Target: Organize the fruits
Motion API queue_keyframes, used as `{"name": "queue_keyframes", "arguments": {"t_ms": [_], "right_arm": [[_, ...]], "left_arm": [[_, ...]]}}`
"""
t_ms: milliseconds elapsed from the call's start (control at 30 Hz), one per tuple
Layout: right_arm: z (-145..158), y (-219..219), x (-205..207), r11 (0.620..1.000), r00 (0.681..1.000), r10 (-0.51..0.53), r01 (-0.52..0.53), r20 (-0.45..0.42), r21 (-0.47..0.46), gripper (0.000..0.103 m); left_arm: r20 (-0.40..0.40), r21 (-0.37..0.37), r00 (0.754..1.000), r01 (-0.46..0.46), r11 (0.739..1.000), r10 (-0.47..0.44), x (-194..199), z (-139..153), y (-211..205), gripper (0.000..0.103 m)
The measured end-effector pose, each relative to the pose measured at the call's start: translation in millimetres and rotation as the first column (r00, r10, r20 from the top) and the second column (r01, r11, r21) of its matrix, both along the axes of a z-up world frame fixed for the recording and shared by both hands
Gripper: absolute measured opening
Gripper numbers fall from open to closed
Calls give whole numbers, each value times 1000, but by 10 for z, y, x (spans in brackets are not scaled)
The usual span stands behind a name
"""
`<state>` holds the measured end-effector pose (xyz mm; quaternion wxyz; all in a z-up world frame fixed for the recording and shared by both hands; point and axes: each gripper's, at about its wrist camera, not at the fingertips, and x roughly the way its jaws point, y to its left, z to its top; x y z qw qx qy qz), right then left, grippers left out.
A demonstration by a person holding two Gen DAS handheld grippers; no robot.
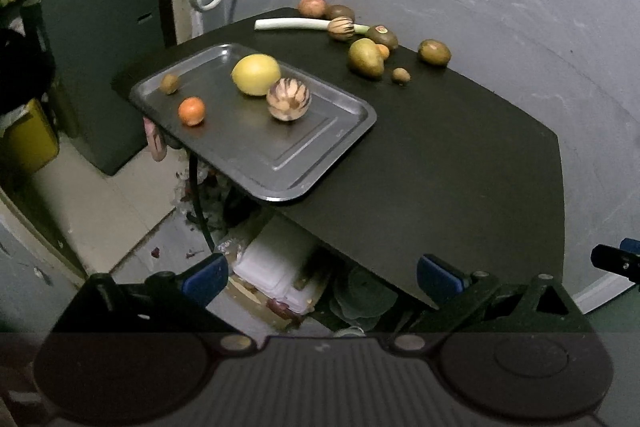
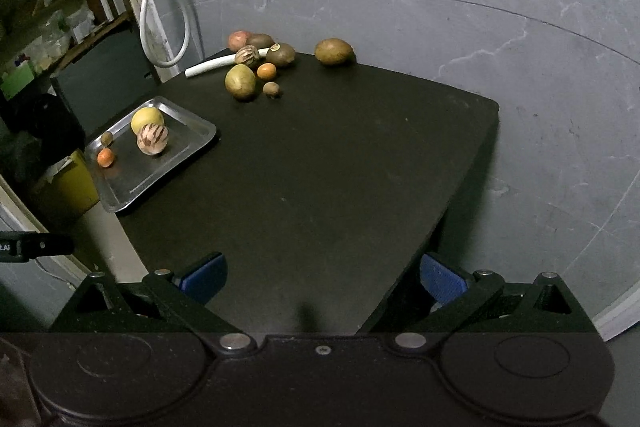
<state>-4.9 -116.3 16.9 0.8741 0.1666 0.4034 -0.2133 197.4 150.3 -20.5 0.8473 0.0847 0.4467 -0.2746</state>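
Observation:
A steel tray (image 1: 312, 163) (image 2: 132, 191) lies at the left edge of a black table (image 1: 460, 167) (image 2: 320, 167), overhanging it. On it sit a yellow lemon (image 1: 256, 74) (image 2: 146, 119), a striped round fruit (image 1: 289, 99) (image 2: 152, 139), a small orange (image 1: 192, 111) (image 2: 106, 157) and a small brown fruit (image 1: 169, 83) (image 2: 107, 137). Several more fruits and a white leek (image 1: 292, 23) (image 2: 216, 65) lie at the table's far side, among them a green mango (image 1: 365, 58) (image 2: 240, 82). My left gripper (image 1: 324, 277) and right gripper (image 2: 324, 277) are open, empty, near the table's front edge.
A grey wall stands behind the table. A white hose (image 2: 160, 11) hangs at the back left. A yellow bin (image 1: 30, 135) and dark cabinet (image 1: 100, 67) stand left of the table. Clutter lies on the floor under the table (image 1: 280, 283). The right gripper's tip (image 1: 618, 261) shows at the right.

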Motion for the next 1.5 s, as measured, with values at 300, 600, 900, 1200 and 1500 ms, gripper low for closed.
{"name": "queue_keyframes", "arguments": {"t_ms": [300, 600, 900, 1200, 1500], "right_arm": [[-35, -67, 207, 999, 1000, -16, 16, 1, -31, 102], [-236, -120, 659, 994, 995, -90, 86, -49, -73, 102], [-382, -65, 1379, 988, 990, -58, 39, -127, -149, 102], [-415, -161, 1902, 975, 978, 0, -45, -208, -216, 102], [-460, -429, 2181, 971, 970, -25, -35, -244, -238, 102]], "left_arm": [[29, 69, 997, 71, 995, -73, 322, 106, -223, 102], [18, 68, 980, 195, 979, -196, 1178, 16, -485, 102], [55, 34, 900, 432, 901, -433, 2242, -80, -862, 102], [137, 88, 715, 681, 727, -685, 2816, -143, -1349, 102], [163, 141, 554, 806, 575, -816, 2983, -324, -1700, 102]]}}
